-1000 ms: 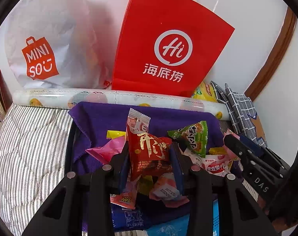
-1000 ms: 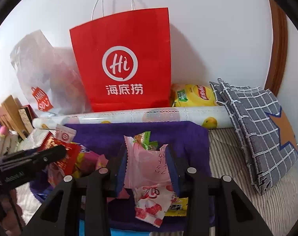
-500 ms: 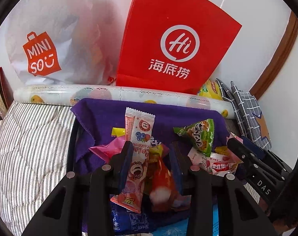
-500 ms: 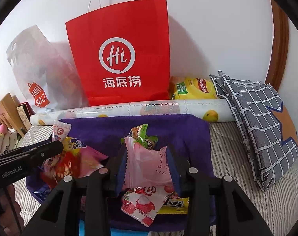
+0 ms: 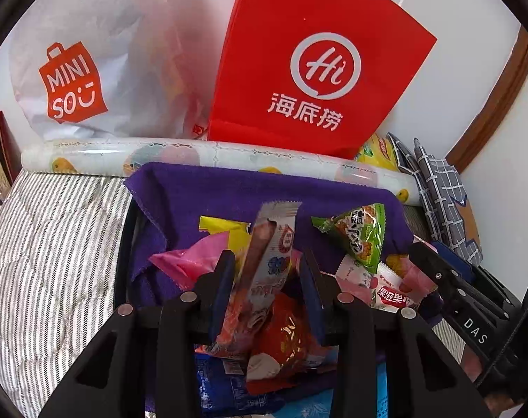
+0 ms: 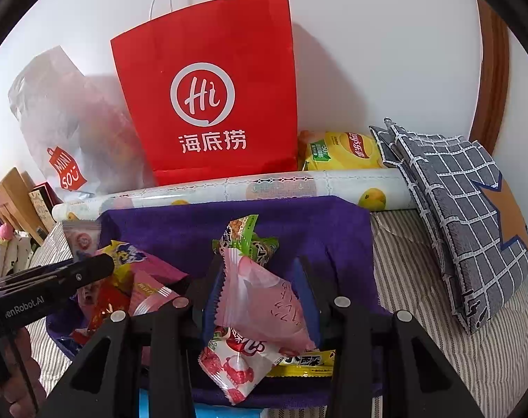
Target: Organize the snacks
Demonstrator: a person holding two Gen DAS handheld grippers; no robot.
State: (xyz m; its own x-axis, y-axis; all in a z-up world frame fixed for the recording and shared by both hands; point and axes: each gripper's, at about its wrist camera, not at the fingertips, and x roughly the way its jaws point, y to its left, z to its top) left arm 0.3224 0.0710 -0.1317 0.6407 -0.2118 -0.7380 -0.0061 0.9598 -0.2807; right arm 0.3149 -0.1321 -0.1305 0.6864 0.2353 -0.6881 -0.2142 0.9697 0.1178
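A pile of snack packets lies on a purple cloth (image 5: 208, 191) in a black-rimmed tray. My left gripper (image 5: 265, 261) is open over the pile; a long pink and white packet (image 5: 267, 261) stands between its fingers and a red packet (image 5: 288, 334) lies below, loose. A green packet (image 5: 361, 233) lies to the right. My right gripper (image 6: 258, 268) is shut on a pale pink packet (image 6: 260, 296), held just above a lychee packet (image 6: 236, 358) and a yellow bar (image 6: 305, 360). The left gripper shows at the left of the right wrist view (image 6: 90, 268).
A red paper bag (image 6: 208, 97), a white Miniso bag (image 5: 90, 62) and a patterned roll (image 6: 229, 188) stand behind the tray. A yellow chips bag (image 6: 340, 149) and a grey checked pouch (image 6: 462, 202) lie at the right. Striped bedding (image 5: 48, 244) surrounds the tray.
My left gripper let go of the red packet, which dropped onto the pile, and a long pink packet now stands between its fingers. The right gripper kept its hold on the pink packet.
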